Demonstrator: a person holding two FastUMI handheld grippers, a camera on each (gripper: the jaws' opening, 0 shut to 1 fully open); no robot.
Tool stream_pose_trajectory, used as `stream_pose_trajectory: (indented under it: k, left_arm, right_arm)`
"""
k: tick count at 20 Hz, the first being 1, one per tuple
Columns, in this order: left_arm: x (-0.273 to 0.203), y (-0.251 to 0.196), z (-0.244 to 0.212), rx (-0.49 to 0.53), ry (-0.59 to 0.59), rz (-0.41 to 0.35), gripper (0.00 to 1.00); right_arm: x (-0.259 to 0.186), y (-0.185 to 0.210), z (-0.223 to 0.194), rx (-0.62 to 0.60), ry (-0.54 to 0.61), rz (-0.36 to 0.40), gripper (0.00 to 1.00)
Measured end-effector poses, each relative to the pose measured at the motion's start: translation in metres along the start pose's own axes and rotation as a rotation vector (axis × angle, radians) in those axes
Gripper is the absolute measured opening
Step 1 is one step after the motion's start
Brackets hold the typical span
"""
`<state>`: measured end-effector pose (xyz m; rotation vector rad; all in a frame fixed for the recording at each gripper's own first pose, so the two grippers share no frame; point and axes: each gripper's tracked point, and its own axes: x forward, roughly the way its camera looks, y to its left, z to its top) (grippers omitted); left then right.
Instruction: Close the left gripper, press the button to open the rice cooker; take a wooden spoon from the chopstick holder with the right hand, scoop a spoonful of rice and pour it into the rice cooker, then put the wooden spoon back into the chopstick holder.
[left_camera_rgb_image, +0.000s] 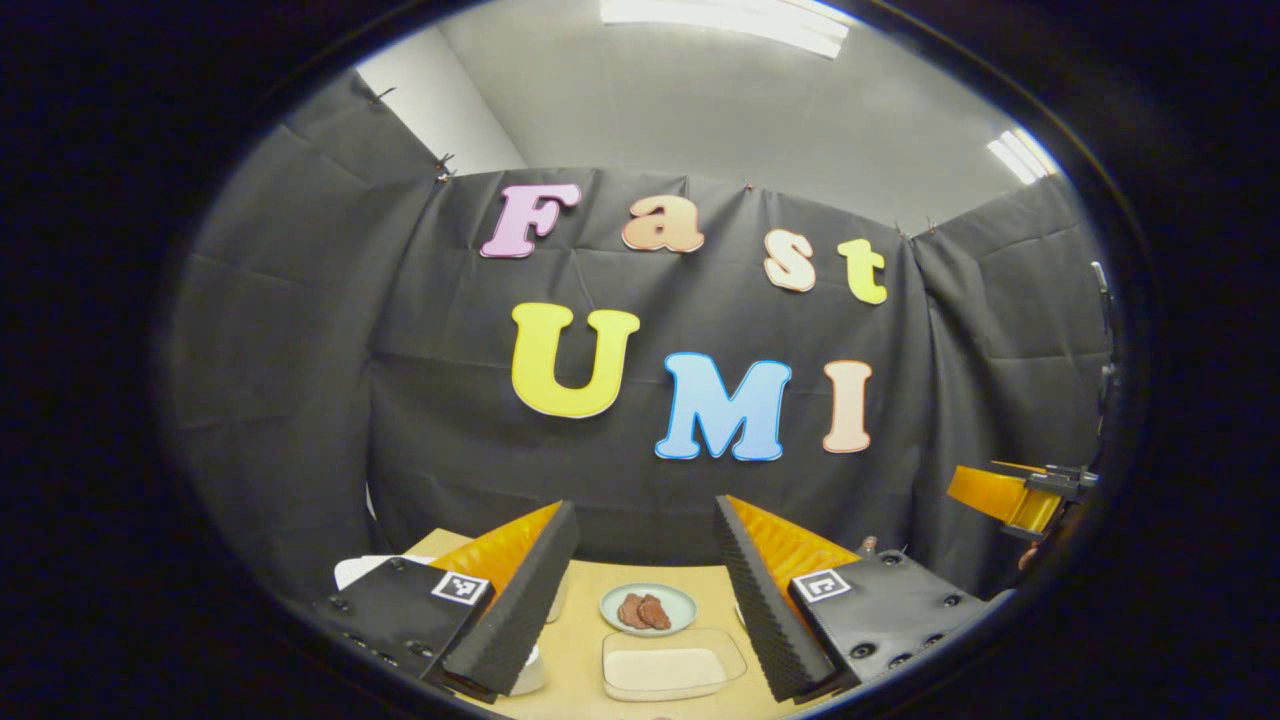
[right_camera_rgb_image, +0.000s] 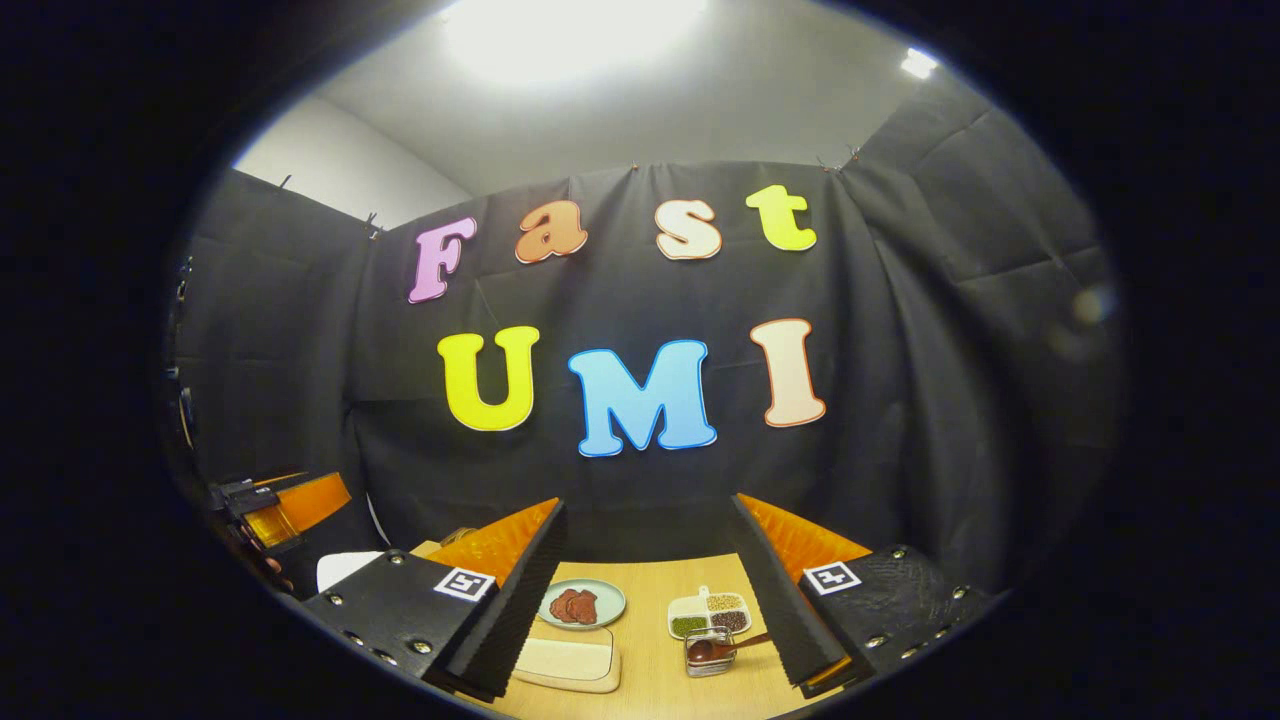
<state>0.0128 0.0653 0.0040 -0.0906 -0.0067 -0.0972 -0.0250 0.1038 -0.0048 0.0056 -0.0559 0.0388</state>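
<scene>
Evidently nothing is getting done yet — both grippers, left gripper (left_camera_rgb_image: 640, 585) and right gripper (right_camera_rgb_image: 650, 590), are hovering above the table (right_camera_rgb_image: 650, 685) with jaws apart, the wooden spoon (right_camera_rgb_image: 728, 645) lying untouched in the chopstick holder (right_camera_rgb_image: 708, 655).

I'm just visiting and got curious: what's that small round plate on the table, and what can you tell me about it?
The plate is small, round and pale grey-green, with a smooth, glazed look and a low rim. It lies flat on the light wooden table, near the far edge. On it are a few reddish-brown pieces that look like sliced meat. Just in front of it lies a clear tray of something white. Neither hand-held gripper touches the plate.
</scene>
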Motion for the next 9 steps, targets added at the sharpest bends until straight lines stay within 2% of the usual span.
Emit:
stream_pose_trajectory:
  k: [5, 9]
  left_arm:
    - [-0.008, -0.014, 0.006, 0.052, -0.037, 0.052, 0.94]
    - [-0.015, -0.041, 0.007, 0.040, -0.073, 0.082, 0.94]
  right_arm:
    - [-0.001, -0.003, -0.001, 0.015, 0.000, 0.056, 0.97]
    - [-0.003, -0.024, 0.005, 0.034, 0.000, 0.093, 0.97]
